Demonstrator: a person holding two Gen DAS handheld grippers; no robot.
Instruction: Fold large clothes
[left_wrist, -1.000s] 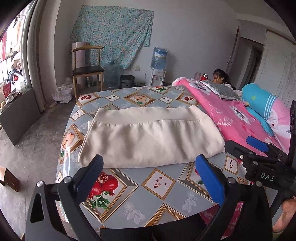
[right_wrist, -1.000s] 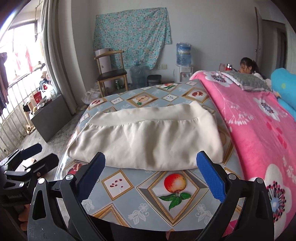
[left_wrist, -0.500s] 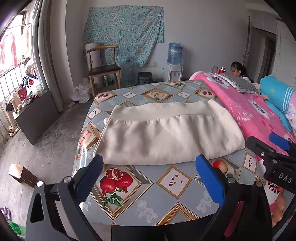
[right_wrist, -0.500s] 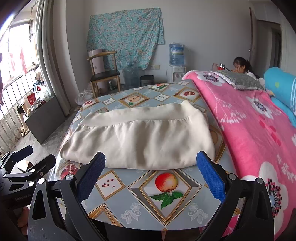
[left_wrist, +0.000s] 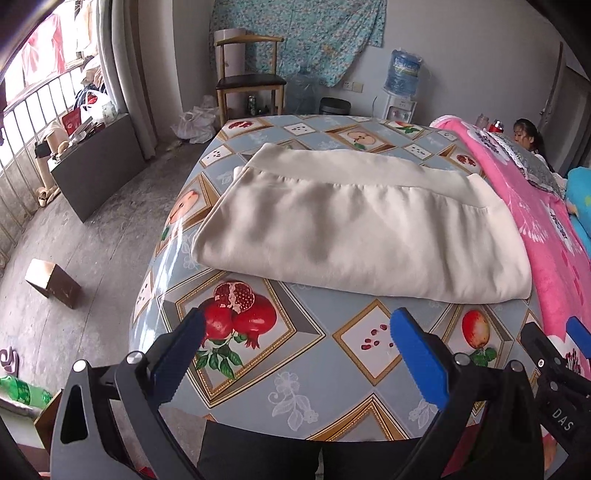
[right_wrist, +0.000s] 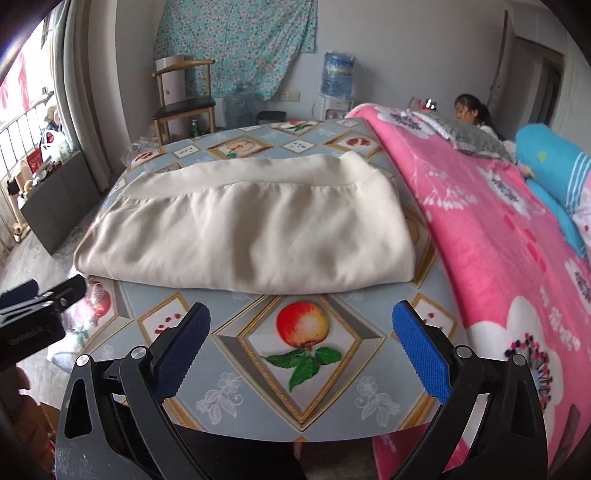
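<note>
The cream garment (left_wrist: 354, 229) lay folded flat across the middle of the table (left_wrist: 295, 369), its banded hem on the far side and its doubled edge nearest the person. Both tongs were spread wide and held nothing: the left gripper (left_wrist: 295, 354) hung above the pomegranate print near the garment's left front corner, and the right gripper (right_wrist: 301, 347) hung over the apple print, short of the front edge. The step in hand looked like a fresh grab for another fold, and it would go best with each gripper pinching all layers at one front corner, low to the table, so that none slipped apart. To the right the pink blanket (right_wrist: 498, 229) touched the garment's end, leaving little room there. The left table edge dropped to open floor, and bare table showed in front and beyond.
</note>
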